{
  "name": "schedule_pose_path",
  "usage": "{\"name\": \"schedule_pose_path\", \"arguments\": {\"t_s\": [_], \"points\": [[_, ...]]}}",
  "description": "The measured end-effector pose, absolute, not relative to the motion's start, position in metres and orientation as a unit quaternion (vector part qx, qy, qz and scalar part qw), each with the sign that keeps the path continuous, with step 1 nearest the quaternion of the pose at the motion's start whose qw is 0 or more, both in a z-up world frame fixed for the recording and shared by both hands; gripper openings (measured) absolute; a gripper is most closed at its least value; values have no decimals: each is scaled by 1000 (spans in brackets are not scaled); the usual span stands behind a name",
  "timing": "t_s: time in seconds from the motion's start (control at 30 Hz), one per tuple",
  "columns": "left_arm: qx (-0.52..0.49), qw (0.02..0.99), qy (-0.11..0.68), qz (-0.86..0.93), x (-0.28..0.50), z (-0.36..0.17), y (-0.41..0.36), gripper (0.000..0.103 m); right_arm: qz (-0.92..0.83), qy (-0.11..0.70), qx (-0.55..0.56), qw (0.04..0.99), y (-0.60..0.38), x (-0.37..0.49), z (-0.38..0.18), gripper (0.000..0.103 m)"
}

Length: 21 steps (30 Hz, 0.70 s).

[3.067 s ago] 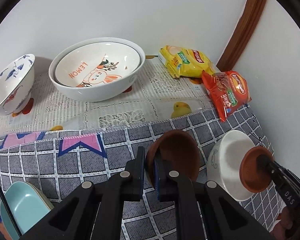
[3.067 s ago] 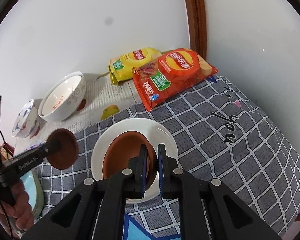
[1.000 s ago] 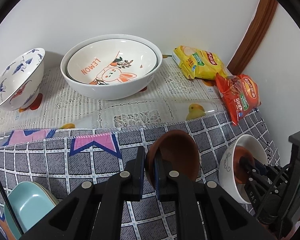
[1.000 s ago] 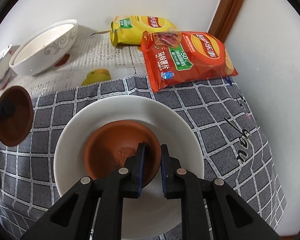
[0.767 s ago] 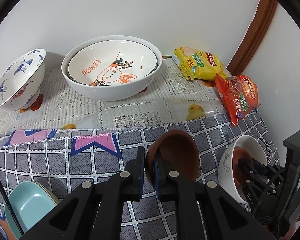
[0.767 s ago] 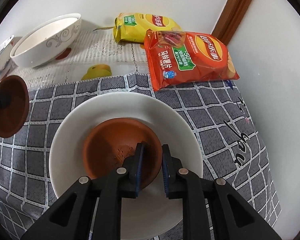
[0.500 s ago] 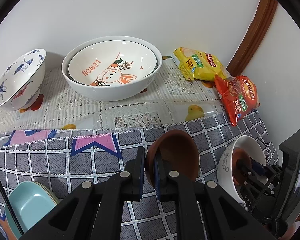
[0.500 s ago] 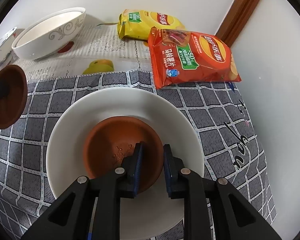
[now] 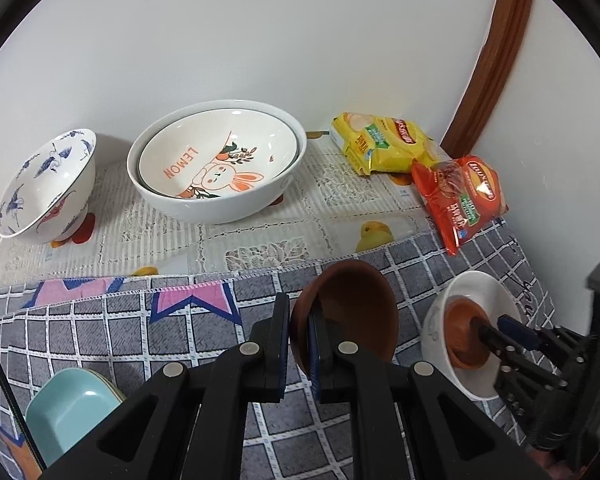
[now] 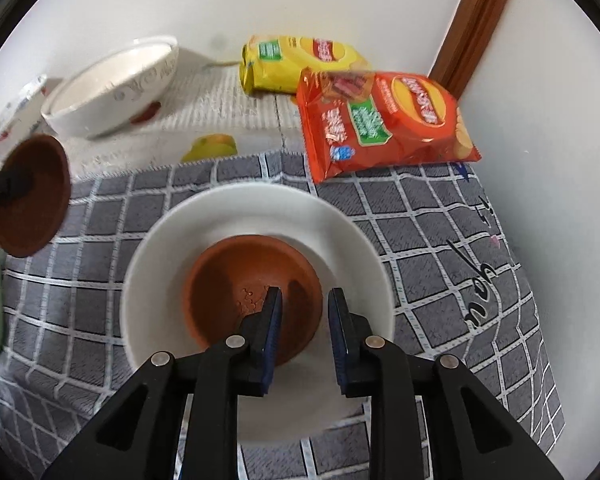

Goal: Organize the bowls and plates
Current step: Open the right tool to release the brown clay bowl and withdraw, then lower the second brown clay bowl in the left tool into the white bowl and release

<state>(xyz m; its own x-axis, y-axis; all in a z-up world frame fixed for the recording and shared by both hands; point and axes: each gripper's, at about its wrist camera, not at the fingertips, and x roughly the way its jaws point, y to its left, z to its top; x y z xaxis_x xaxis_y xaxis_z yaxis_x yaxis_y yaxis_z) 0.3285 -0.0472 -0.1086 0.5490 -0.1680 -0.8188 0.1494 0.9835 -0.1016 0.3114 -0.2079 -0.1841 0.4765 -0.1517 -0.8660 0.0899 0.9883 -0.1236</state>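
My left gripper (image 9: 299, 334) is shut on the rim of a brown clay saucer (image 9: 356, 312) and holds it tilted above the checked cloth; the saucer also shows in the right wrist view (image 10: 32, 196). My right gripper (image 10: 304, 312) is open, its jaws astride the near rim of a second brown saucer (image 10: 244, 288) that lies inside a white bowl (image 10: 172, 248). That bowl (image 9: 452, 300) with its saucer (image 9: 462, 336) shows at the right of the left wrist view.
At the back stand a large white bowl holding a rabbit bowl (image 9: 216, 164) and a blue-patterned bowl (image 9: 48, 184). Yellow (image 9: 380, 140) and red (image 9: 460, 196) snack bags lie by the wall corner. A teal dish (image 9: 68, 412) sits at the near left.
My right gripper has opened and let go of the saucer, which now rests in the white bowl. My left gripper still holds its saucer in about the same place.
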Motion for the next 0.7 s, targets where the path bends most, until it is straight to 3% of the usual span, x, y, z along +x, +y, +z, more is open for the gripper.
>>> {"name": "schedule_pose_path", "arguments": {"t_s": [0.3,0.7], "points": [[-24,866,482,-129,316,-101,-82,9,-63,454,15,888,-242,266,-140,29],[19,861,488,-139,307,-103,-149,9,-79,431,59,897,-294,221,-142,29]]}}
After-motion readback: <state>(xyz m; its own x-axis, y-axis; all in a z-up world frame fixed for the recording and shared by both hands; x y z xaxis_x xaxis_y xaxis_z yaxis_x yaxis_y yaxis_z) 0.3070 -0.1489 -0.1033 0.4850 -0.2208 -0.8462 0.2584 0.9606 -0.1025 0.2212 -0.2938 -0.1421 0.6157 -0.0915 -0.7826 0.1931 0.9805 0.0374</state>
